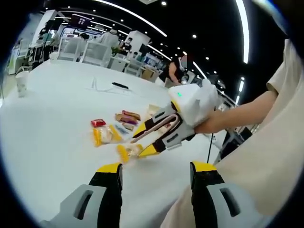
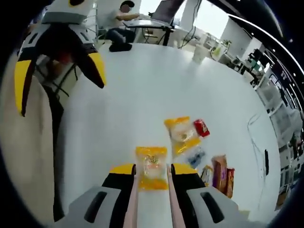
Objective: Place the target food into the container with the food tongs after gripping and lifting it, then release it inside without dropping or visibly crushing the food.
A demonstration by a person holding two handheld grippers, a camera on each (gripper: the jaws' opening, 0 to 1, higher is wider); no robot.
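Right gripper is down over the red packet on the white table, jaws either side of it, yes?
Not the red one. In the right gripper view the right gripper has its jaws either side of the yellow packet on the white table; the red packet lies farther off.

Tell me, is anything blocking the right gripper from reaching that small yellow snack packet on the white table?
Nothing visible does. The yellow snack packet lies flat on the white table, already between the tips of the right gripper, whose jaws stand open on either side of it. The other packets lie apart, farther along the table.

Bright overhead strip lights (image 1: 142, 21); white table (image 1: 52, 118) glares; strong fisheye bending, soft edges.
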